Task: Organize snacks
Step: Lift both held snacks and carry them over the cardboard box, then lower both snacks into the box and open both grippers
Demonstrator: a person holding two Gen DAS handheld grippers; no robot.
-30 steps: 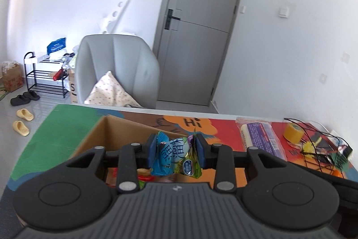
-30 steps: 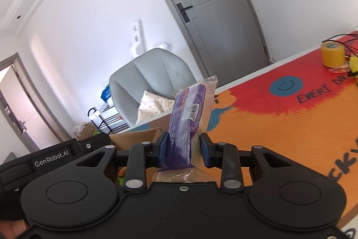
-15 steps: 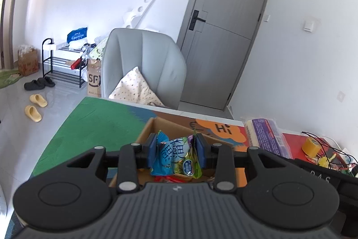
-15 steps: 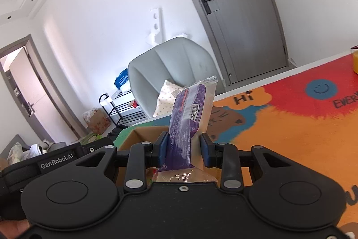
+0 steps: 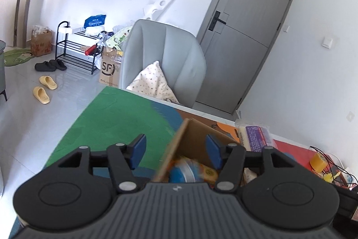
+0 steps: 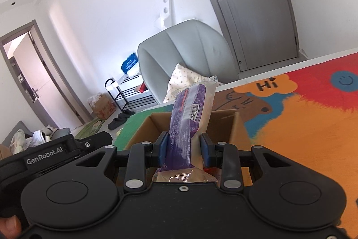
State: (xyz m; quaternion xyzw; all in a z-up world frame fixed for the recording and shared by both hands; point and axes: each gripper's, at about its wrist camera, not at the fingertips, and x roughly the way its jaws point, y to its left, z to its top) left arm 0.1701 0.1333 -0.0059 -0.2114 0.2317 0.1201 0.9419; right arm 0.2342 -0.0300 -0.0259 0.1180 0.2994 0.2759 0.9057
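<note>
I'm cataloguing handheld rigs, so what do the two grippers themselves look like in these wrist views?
Both are black plastic, with two round discs on top and linkage arms joined by silver pins. The left gripper has a ribbed grey cover with a small logo; its fingertips carry blue pads. The right gripper has a smooth black cover and blue pads too. In the right wrist view, the left gripper's body reads "GenRobot.AI". No cables or sleeves show.

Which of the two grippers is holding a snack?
The right gripper: a purple-wrapped snack is pinched between its pads. The left gripper is opening, nothing between them.
</note>
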